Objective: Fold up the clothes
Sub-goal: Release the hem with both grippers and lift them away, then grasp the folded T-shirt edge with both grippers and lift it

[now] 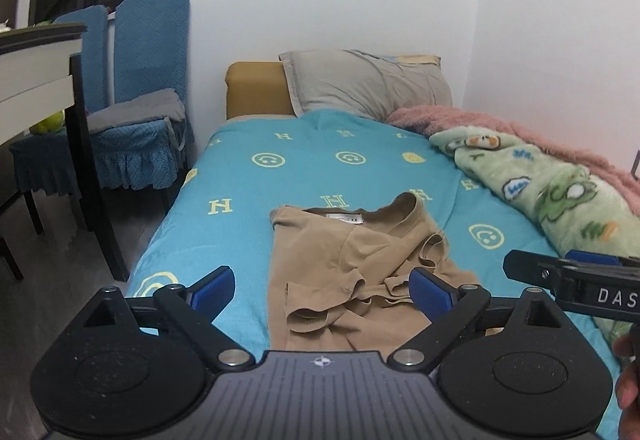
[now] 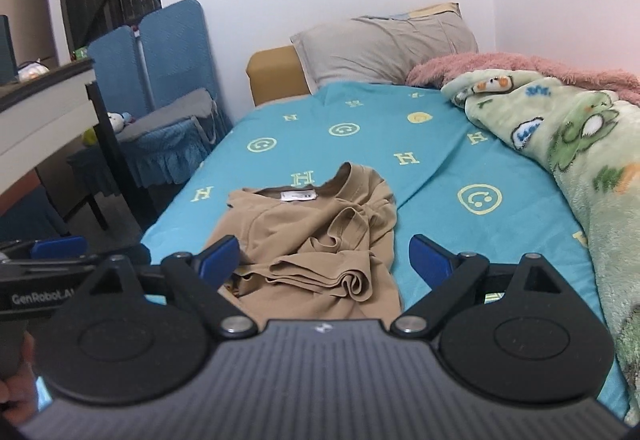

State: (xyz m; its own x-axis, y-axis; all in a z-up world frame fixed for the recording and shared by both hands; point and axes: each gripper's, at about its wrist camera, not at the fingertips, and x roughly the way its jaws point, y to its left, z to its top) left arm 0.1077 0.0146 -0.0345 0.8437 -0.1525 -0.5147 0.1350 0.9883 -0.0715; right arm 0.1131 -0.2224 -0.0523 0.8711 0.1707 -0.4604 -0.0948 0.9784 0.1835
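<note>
With my left gripper (image 1: 322,290) and right gripper (image 2: 324,260) both spread empty above the rumpled tan shirt (image 1: 352,264) on the bed (image 1: 240,200), I judged pinching the sleeves flat first wisest.

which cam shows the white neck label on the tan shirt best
The right wrist view: the white label on the tan shirt looks larger there, unobstructed inside the collar. The left wrist view shows the same label, also unobstructed but a bit smaller. Its print is unreadable in both.
</note>
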